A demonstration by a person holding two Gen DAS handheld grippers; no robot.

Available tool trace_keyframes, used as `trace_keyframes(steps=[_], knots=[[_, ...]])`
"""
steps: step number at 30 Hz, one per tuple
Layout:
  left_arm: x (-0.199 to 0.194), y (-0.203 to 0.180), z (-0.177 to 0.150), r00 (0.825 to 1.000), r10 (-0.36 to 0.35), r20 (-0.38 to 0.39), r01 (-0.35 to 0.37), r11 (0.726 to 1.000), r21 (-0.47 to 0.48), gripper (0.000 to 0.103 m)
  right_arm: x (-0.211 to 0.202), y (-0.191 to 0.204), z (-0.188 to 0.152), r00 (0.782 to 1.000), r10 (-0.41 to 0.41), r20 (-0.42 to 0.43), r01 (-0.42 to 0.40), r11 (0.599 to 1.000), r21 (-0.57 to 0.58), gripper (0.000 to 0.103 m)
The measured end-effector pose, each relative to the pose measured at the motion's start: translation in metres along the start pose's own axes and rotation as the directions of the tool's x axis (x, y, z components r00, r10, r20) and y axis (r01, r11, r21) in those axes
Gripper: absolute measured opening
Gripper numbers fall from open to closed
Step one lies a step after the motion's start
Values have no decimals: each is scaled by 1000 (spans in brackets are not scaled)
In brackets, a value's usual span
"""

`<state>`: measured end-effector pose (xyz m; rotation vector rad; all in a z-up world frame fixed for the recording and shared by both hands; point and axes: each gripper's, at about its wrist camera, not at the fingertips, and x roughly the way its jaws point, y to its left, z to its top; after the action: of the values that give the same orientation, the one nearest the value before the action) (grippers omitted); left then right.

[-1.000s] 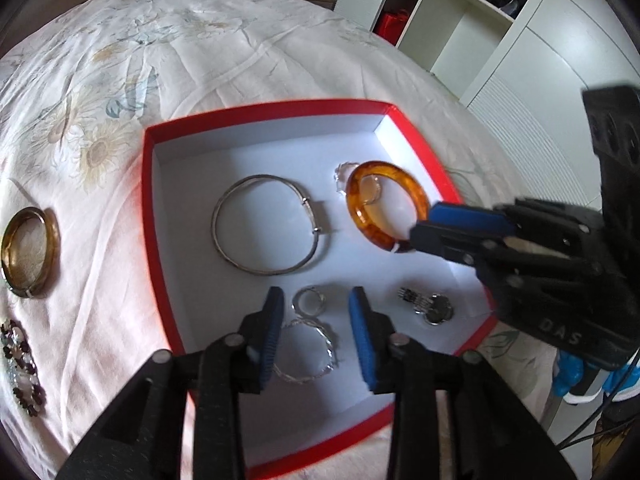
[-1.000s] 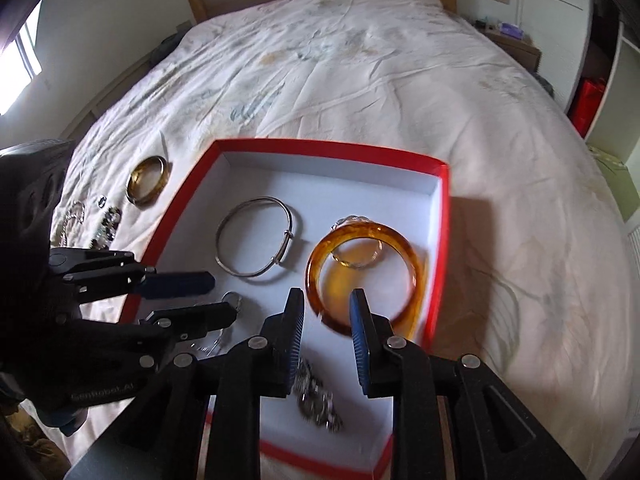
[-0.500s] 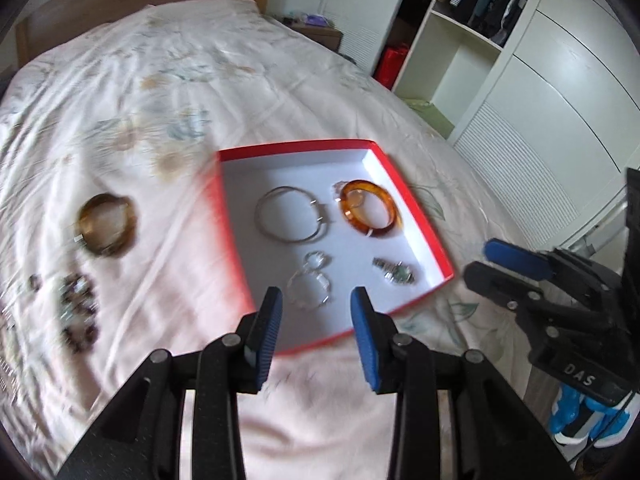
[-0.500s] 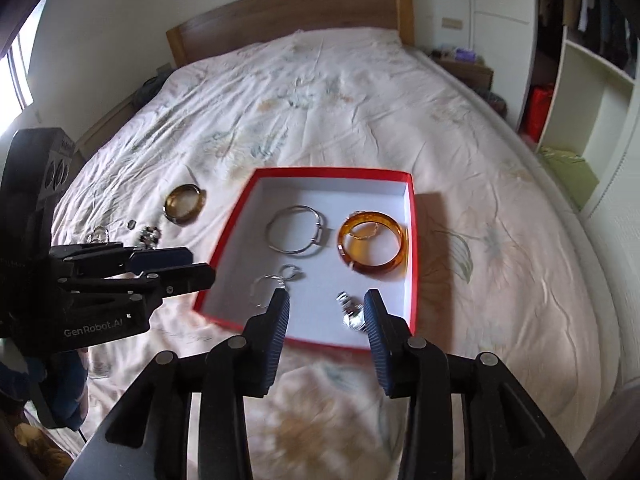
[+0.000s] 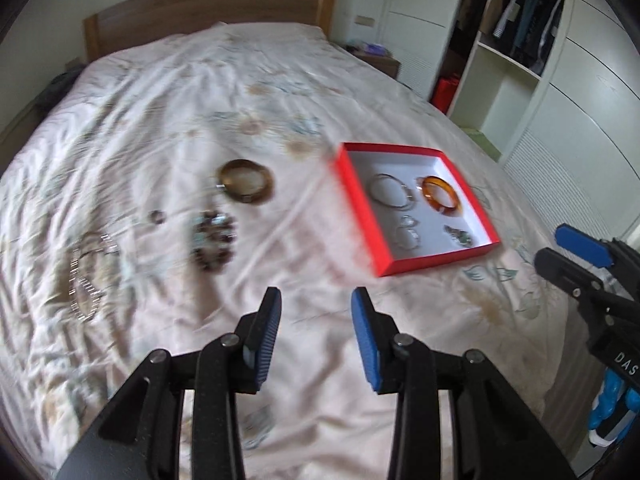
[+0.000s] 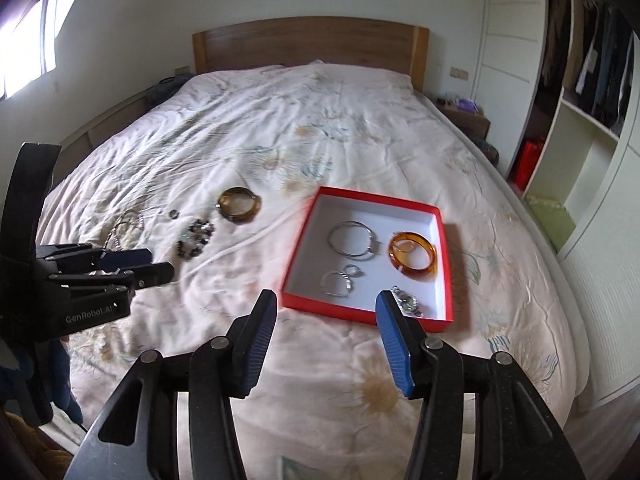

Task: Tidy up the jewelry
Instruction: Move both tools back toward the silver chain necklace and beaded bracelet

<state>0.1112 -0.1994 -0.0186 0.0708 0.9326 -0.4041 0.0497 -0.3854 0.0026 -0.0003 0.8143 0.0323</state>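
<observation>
A red box (image 5: pixel 362 204) (image 6: pixel 302 240) with a white inside lies on the bed. In it are a silver bangle (image 6: pixel 351 239), an amber bangle (image 6: pixel 413 255) (image 5: pixel 440 195), small silver rings (image 6: pixel 338 282) and a dark charm piece (image 6: pixel 406 304). On the bedspread left of the box lie a brown bangle (image 5: pixel 246 182) (image 6: pixel 238 205), a dark bead bracelet (image 5: pixel 214 242) (image 6: pixel 195 239), a small ring (image 5: pixel 157 217) and a silver chain (image 5: pixel 86 276). My left gripper (image 5: pixel 316 320) is open and empty above the bed near its front edge. My right gripper (image 6: pixel 326 320) is open and empty, just in front of the box.
The wooden headboard (image 6: pixel 308 46) is at the far end. White wardrobes and open shelves (image 5: pixel 520 60) stand along the right of the bed. A window (image 6: pixel 28 32) is at the left. The bedspread (image 6: pixel 280 128) is wrinkled and flowered.
Both grippers have pulled back and up from inside the box to the bed's near edge. The left view has swung left, so the loose jewelry shows. The right jaws have opened wider.
</observation>
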Motion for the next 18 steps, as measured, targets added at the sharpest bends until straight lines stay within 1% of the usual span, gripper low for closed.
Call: trace_keyframes(steps=[4,7,11,18], knots=[[-11,19,-16,1000,10,-14,-10,999,-32,35,-7,20,-4,1000,-9,10,9,999,-45,53],[-16,35,-27,999,4,-53,-8,998,-60,35,-12,31,-6,1000,-14,20,15,997,-76,55],[-24,54,-40,997,40,-71,-46,995,-89,35,-17,41,-5,999,-24,36,28,995,-93,56],[-40,87,-53,994,85,-67,-94,985,-147,35,-18,52,-3,999,-36,38,40,993,-113,56]])
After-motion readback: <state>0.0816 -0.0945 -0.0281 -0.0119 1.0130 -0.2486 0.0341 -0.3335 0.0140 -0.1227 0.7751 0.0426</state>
